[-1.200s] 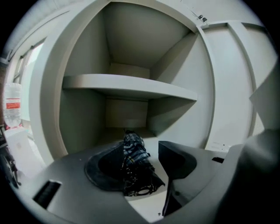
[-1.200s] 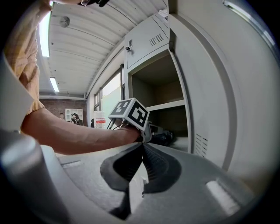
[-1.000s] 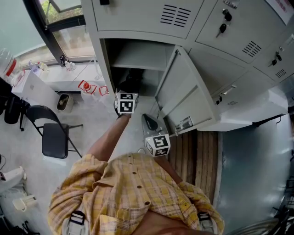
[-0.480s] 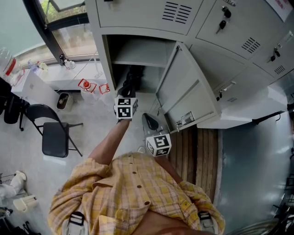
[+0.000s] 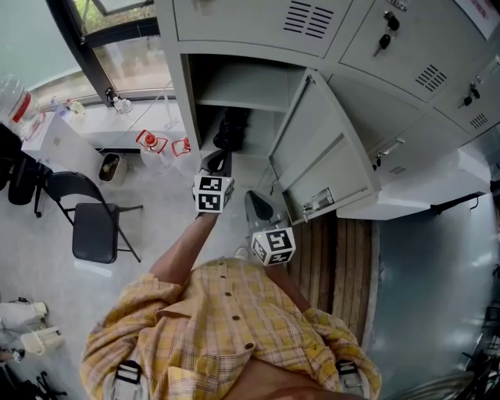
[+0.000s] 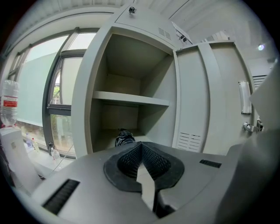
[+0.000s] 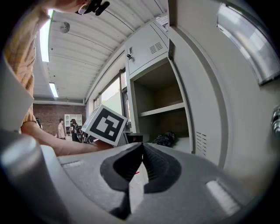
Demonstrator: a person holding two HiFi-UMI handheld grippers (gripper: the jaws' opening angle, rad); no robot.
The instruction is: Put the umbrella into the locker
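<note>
We're looking down on a pale, smooth floor that gives way on the right to dark wooden boards, with a big window and a black chair off to the left. Straight ahead is a bank of grey painted-metal cabinets, and one locker is wide open, its flat sheet-metal door swung out to the right. Inside it's a plain box with a thin shelf across the middle, and there's the umbrella: a dark, crumpled, folded bundle lying on the bottom of the lower compartment, under that shelf and towards the back. The left gripper view picks it out just above the jaw tips, and the right gripper view catches it too. The left gripper is out in front of the opening, apart from the umbrella, its ribbed black pads pressed together on nothing at all. The right gripper sits lower, beside the door's edge, jaws likewise closed and empty. Louvred vents are punched in the door above, keys dangle from the neighbouring locks, and a yellow checked shirt fills the bottom of the head view.
</note>
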